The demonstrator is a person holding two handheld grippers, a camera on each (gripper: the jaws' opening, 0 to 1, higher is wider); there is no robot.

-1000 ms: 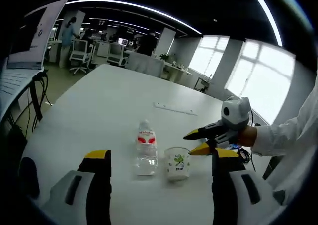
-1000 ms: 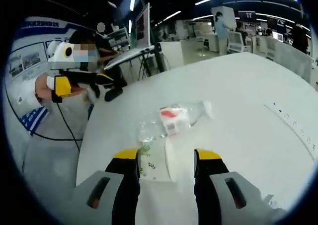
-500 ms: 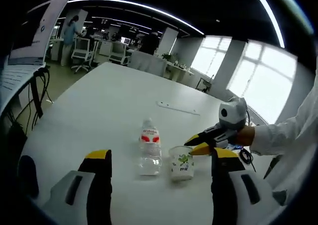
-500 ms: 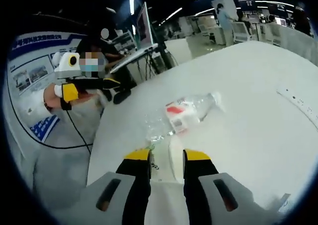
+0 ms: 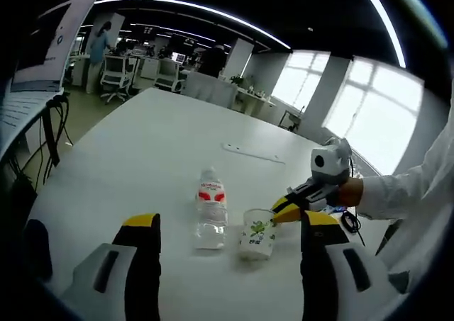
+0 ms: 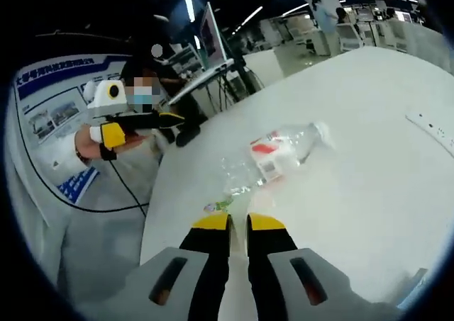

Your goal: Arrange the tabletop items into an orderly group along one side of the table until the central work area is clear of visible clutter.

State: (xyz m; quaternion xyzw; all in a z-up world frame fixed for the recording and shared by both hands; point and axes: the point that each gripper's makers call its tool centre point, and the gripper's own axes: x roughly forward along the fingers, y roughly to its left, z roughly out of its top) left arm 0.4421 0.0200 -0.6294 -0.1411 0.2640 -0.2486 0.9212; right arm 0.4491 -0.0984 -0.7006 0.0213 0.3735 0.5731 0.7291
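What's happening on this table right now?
A person is tidying a white table with a gripper in each hand. The right gripper has its jaws pinched on the rim of a small plastic cup, which looks tilted. A water bottle stands upright just beside the cup. The left gripper hangs open in front of both, holding nothing. Farther back, a power strip lies on the table. The bottle and cup sit out in the open, not along an edge.

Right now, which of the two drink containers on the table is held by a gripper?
The paper cup with the green print: the right gripper pinches its rim. The water bottle with the red label stands beside it, untouched, while the left gripper is open.
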